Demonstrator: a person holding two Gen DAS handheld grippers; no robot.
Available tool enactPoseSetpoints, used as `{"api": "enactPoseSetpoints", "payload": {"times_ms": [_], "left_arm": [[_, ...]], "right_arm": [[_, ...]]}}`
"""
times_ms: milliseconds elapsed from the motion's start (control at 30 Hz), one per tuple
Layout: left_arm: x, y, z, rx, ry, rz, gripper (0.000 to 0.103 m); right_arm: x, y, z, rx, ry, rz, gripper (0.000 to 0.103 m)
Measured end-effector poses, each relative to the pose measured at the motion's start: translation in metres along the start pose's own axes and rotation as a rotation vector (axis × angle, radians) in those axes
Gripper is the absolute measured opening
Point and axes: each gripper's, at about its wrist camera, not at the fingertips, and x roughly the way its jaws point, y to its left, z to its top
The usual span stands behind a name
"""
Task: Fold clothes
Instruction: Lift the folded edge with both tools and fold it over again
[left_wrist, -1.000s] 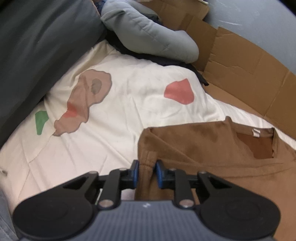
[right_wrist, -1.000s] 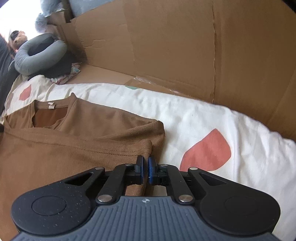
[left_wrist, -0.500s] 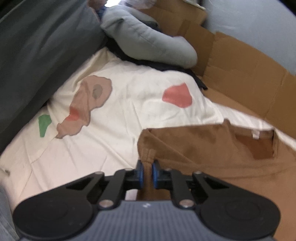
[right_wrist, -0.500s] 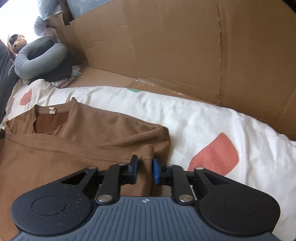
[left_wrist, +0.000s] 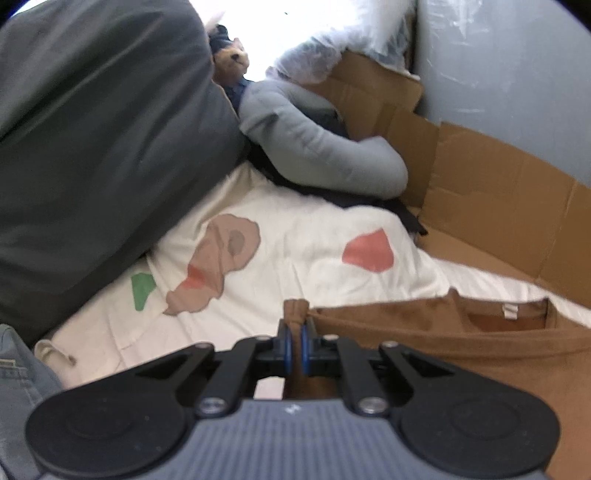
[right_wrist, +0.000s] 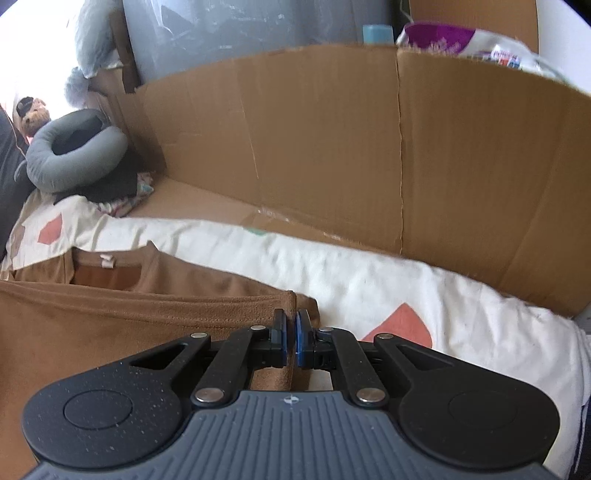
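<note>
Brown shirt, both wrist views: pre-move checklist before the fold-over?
1. Left gripper shut on the brown shirt corner: ok.
2. Right gripper shut on the opposite corner: ok.
3. Fabric between the two grips pulled straight: ok.
4. Neck label end lying flat on the white sheet: ok.
5. Landing area near the collar free of clutter: ok.
6. Lower hem aligned: cannot tell, out of view.

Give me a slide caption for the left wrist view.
Left gripper pinching brown shirt corner over patterned sheet.

Brown shirt (left_wrist: 443, 332) lies flat, corners pinched up.
</note>
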Motion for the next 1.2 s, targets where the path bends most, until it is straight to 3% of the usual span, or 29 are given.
{"api": "enactPoseSetpoints", "payload": {"times_ms": [300,600,967,1200], "left_arm": [[-0.008,-0.017,0.026,0.067,-0.079,-0.002,0.006],[0.006,-0.017,0.037,0.003,-0.094,-0.008,0.006],[0.039,-0.018,0.047,0.015,-0.038,-0.013,0.006],[0.07,-0.023,0.045,0.031,0.046,-0.027,0.006]], "right_arm": [[-0.015,0.004,0.023,0.0,-0.056,-0.017,0.003],[-0.01,0.01,0.037,-0.041,-0.08,-0.043,0.003],[0.018,0.013,0.056,-0.074,-0.061,-0.059,0.003],[0.047,0.003,0.054,-0.04,0.031,-0.05,0.003]]}}
